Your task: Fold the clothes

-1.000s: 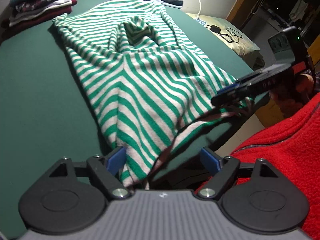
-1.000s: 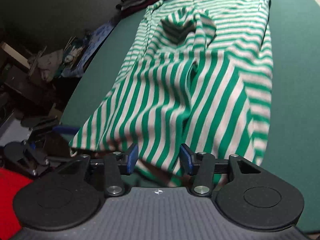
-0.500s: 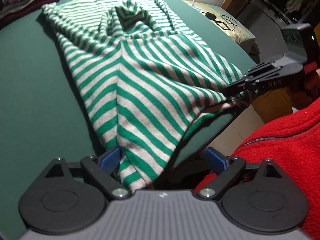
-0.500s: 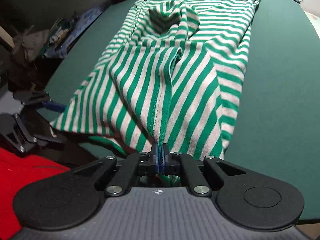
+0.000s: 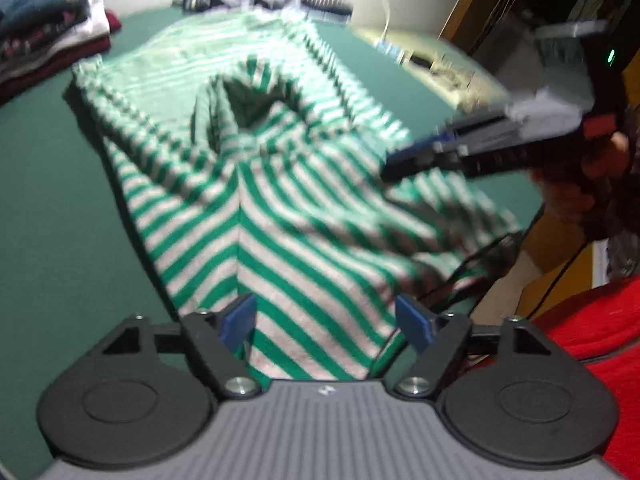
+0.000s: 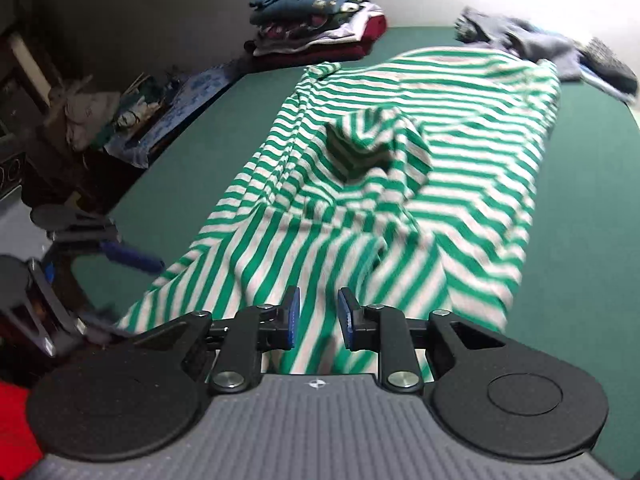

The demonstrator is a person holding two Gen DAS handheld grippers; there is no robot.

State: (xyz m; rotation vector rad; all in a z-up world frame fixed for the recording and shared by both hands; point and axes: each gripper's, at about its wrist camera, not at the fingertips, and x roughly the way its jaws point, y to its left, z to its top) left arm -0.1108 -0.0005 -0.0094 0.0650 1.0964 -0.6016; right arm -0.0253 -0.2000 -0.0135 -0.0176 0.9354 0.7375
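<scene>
Green-and-white striped garment [image 6: 400, 184] lies lengthwise on green surface [image 6: 592, 216], near hem spilling over the near edge, a raised pocket of cloth at mid-length. Left tongs [image 5: 327, 322] spread wide, cloth between the pads [image 5: 239, 318] but not pinched. Right tongs [image 6: 318, 317] part-open, narrow gap over the hem. Left view alone shows red fleece sleeve [image 5: 592, 320] and right tongs side-on. Right view alone shows floor clutter [image 6: 120, 116] at left. Folded stack [image 6: 316, 12] at far left, loose clothes [image 6: 552, 46] far right. No legible writing; motion blur.
</scene>
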